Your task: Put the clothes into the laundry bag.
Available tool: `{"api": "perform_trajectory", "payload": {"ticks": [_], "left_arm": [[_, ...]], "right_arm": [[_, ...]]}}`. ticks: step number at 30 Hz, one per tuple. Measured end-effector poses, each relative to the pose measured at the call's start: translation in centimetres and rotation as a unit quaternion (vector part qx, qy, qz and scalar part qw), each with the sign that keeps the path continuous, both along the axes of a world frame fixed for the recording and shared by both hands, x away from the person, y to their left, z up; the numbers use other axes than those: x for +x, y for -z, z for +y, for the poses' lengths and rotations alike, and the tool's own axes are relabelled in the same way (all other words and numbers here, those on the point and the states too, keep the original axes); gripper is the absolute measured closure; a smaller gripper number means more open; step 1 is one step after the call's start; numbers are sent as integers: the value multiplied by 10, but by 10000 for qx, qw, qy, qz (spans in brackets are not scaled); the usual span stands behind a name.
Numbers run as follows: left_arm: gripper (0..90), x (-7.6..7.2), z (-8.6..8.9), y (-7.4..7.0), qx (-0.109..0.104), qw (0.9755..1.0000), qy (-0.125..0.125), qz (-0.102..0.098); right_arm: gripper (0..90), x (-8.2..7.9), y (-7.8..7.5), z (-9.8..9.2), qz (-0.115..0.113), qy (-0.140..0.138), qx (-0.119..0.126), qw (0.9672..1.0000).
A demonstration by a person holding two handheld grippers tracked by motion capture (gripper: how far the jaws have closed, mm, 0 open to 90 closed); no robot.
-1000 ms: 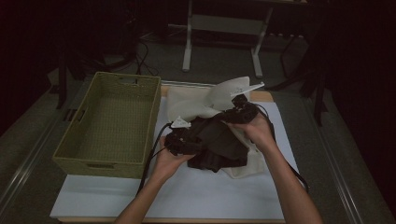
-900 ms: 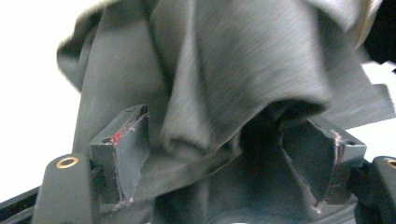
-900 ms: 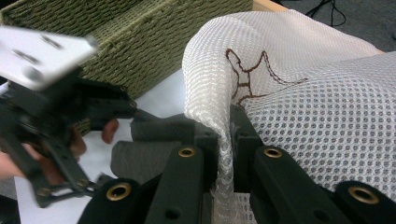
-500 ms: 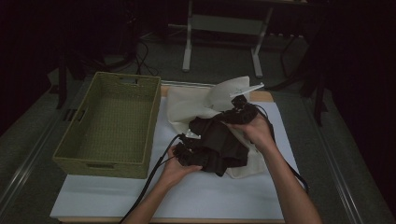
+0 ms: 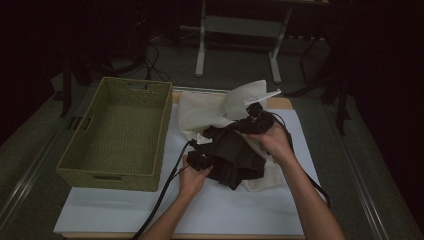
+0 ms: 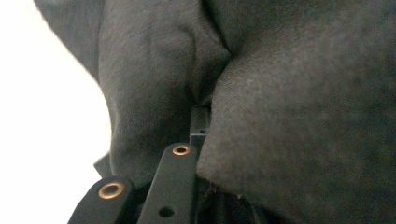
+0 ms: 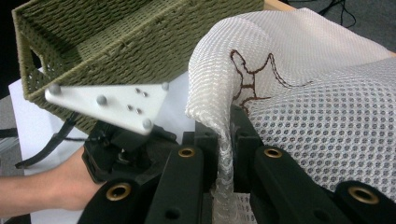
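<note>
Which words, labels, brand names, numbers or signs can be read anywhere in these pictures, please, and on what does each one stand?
None: no readable text stands anywhere.
White mesh cloth: a brown stitched outline, a drawing rather than letters.
Black cloth: plain, no label in sight.
Woven basket: plain, no tag or print.
White plate on the left tool: only screws and studs, no marking.
</note>
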State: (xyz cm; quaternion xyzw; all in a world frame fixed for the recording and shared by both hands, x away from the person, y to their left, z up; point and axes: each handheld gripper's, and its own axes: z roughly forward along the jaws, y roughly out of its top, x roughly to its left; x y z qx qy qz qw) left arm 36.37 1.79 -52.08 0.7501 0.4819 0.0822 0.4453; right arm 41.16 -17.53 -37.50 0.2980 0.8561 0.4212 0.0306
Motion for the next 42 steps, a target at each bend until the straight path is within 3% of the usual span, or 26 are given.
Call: {"api": "perform_trajectory", "payload": {"ticks": [3,8,11,13,15,17,20,23,27,28,29,34,37,42], "left_arm": [[841,4,1,-12,-316,9993,-119,-165],[843,10,-13,-23,-587,9978,-153,-257],[841,10,-30,-14,-452,9988,-116,-174],[826,12,-36,-4,-278,9996,-37,31],[752,14,-33,0,-284,9994,92,171],[614,14,-29,-4,-237,9992,207,239],[452,8,-19,-14,19,9987,416,293],[375,-5,-6,-23,432,9977,455,258],[375,-17,7,-25,575,9971,387,321],[375,-27,19,-26,915,9954,224,160],[378,-30,24,-26,1027,9945,144,117],[468,-30,44,-21,894,9958,-137,140],[508,-28,45,-16,953,9952,-173,121],[574,-29,44,-11,1121,9931,-302,-168]], "right_arm": [[853,-1,-4,-2,-39,-18,52,10000],[853,-4,-7,0,-63,-80,151,9998],[853,-3,-8,2,-69,-77,241,9997],[853,-3,-8,1,-70,-68,221,9997],[852,-4,-7,0,-107,-71,150,9998],[851,-4,-6,-2,-111,-42,64,9999],[848,-2,-4,-7,-118,31,45,9999],[847,-1,-1,-9,-87,61,85,9999],[847,0,2,-10,-84,61,77,9999],[847,0,2,-10,-72,67,81,9999],[847,-1,3,-10,-80,53,75,9999],[847,0,5,-10,-60,49,89,9999],[846,-1,7,-10,-52,29,77,10000],[846,-1,9,-15,-34,57,92,9999]]}}
